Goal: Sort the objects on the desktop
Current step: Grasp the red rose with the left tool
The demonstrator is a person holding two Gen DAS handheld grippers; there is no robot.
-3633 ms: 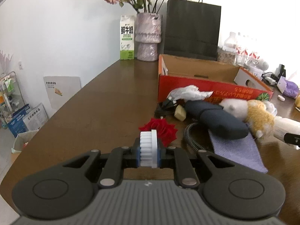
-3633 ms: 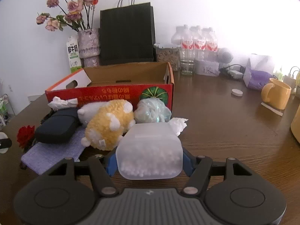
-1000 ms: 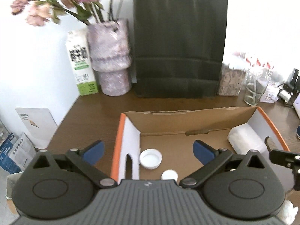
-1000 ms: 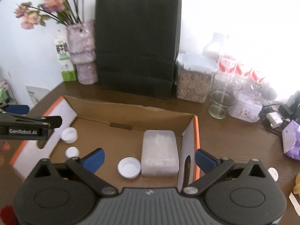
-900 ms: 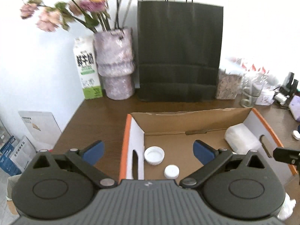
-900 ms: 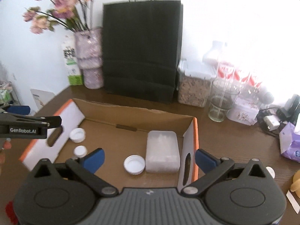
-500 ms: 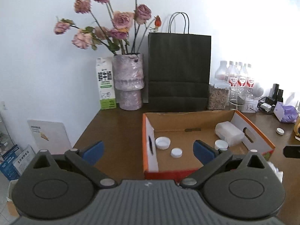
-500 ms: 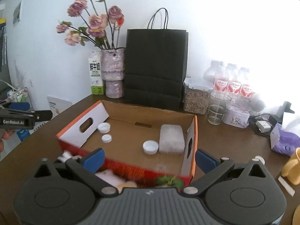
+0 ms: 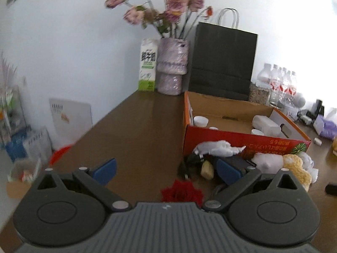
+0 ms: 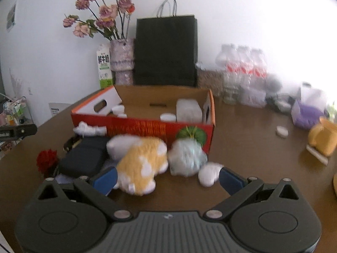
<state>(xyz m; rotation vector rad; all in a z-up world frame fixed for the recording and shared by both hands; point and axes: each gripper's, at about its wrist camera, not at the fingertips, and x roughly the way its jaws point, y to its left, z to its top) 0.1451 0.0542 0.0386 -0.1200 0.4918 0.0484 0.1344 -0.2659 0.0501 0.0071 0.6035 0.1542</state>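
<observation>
On the brown bench [image 10: 242, 139], we are hovering both tongs wide open and empty; the plush toy [image 10: 143, 158] is lying just ahead of the right tongs [image 10: 167, 179], the red flower [image 9: 182, 191] before the left tongs [image 9: 166, 168].

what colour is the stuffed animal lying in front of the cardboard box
The stuffed animal is yellow with white patches, clearest in the right wrist view.

Lighting: bright daylight from the right of the cardboard box [image 10: 145, 124], blowing out the wall beyond the water bottles [image 10: 242, 67] to pure white in both views. Glare: soft sheen on the brown table [image 9: 134, 130] left of the box. Shadows: faint, short. Blur: motion smear across both views, strongest on the plush toy [image 10: 141, 158] in front of the box and on the flowers [image 9: 160, 8] behind it. Distortion: fisheye bowing, dark vignette at the corners.
</observation>
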